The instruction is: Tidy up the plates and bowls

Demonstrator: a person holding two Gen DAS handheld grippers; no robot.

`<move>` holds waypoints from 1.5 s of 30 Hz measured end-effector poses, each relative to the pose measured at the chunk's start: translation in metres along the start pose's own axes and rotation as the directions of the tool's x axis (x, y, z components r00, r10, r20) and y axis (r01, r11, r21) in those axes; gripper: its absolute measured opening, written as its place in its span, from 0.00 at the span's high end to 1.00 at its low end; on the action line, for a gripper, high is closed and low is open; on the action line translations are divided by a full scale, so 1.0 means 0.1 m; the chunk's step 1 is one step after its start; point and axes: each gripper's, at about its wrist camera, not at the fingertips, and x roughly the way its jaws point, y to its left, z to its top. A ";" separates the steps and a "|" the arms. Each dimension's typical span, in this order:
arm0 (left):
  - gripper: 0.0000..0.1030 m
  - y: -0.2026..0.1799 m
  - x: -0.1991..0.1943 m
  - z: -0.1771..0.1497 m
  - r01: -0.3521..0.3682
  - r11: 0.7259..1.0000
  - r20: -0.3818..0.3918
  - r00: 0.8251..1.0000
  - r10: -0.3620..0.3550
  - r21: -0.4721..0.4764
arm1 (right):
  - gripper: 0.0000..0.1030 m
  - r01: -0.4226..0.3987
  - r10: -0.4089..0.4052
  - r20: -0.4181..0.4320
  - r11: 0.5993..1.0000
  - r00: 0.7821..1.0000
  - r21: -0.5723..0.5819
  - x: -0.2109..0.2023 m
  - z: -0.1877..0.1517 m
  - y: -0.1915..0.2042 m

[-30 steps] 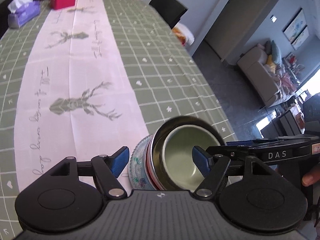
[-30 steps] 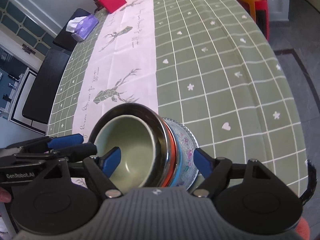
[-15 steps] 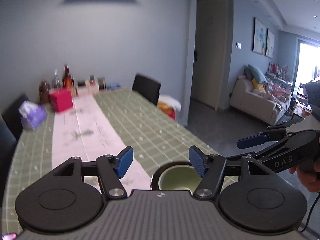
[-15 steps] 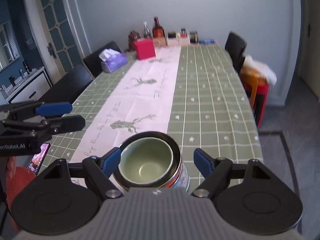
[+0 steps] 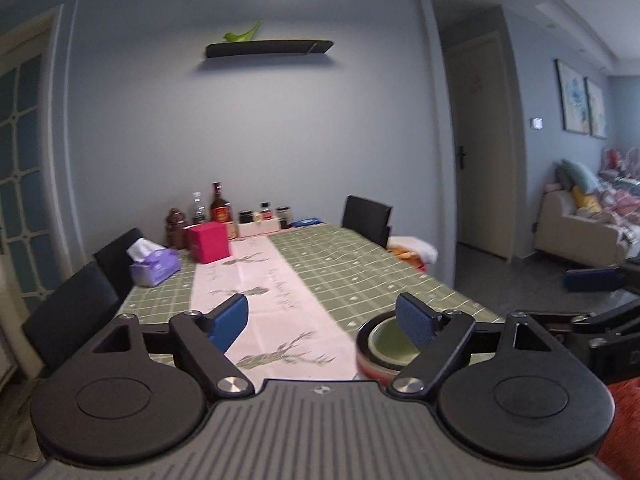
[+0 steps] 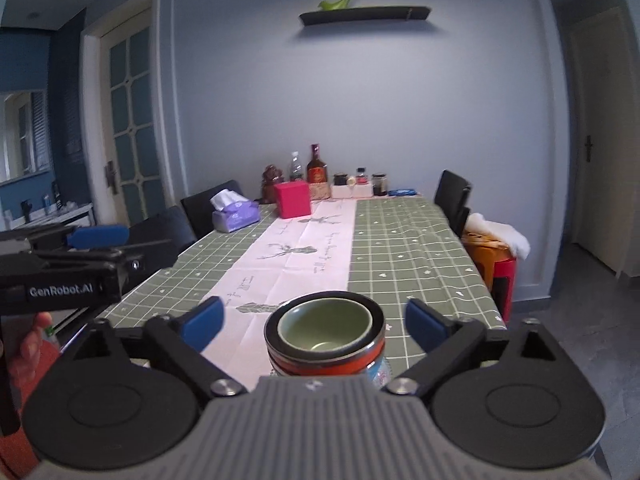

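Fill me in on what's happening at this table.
A person holds a two-finger tool in each hand at the near end of the table. A stack of bowls and plates, with a green bowl nested on top, stands there on its own. The right tool and the left tool touch nothing; their jaws are opening, with nothing gripped.

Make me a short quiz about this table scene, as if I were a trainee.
1. True or false: the green bowl sits nested on top of the stack.
2. Which box stands nearer the bottles: A red box, B tissue box?
3. Fill in: the right gripper holds ____.

Key: 1 true. 2 A. 3 nothing; its jaws are opening, either side of the stack without touching.
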 end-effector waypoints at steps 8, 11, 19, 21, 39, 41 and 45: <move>0.00 -0.06 -0.02 -0.36 -0.003 1.000 -0.081 0.997 0.001 -0.021 | 0.03 0.073 -0.074 -0.010 0.992 0.997 -0.101 -0.03 -0.37 0.20; 0.00 -0.05 0.01 -0.52 -0.048 0.998 -0.146 0.988 0.042 -0.044 | 0.03 0.081 -0.084 -0.063 0.995 0.994 -0.061 0.03 -0.46 0.17; 0.00 -0.06 0.06 -0.75 -0.094 0.994 -0.286 0.955 0.077 -0.046 | 0.03 0.150 -0.146 -0.188 0.989 0.971 0.006 0.09 -0.69 0.18; 0.00 -0.07 0.03 -0.78 -0.088 0.995 -0.294 0.953 0.070 -0.051 | 0.03 0.155 -0.154 -0.186 0.988 0.970 -0.005 0.08 -0.71 0.20; 0.00 -0.08 -0.13 -0.60 -0.090 0.995 -0.244 0.967 0.078 -0.037 | 0.03 0.160 -0.156 -0.145 0.987 0.977 0.015 -0.09 -0.59 0.25; 0.00 -0.09 -0.15 -0.58 -0.091 0.995 -0.233 0.969 0.081 -0.033 | 0.03 0.158 -0.155 -0.135 0.987 0.979 0.013 -0.10 -0.57 0.26; 0.00 -0.09 -0.16 -0.55 -0.090 0.996 -0.223 0.971 0.082 -0.025 | 0.03 0.159 -0.156 -0.126 0.987 0.980 0.013 -0.13 -0.54 0.26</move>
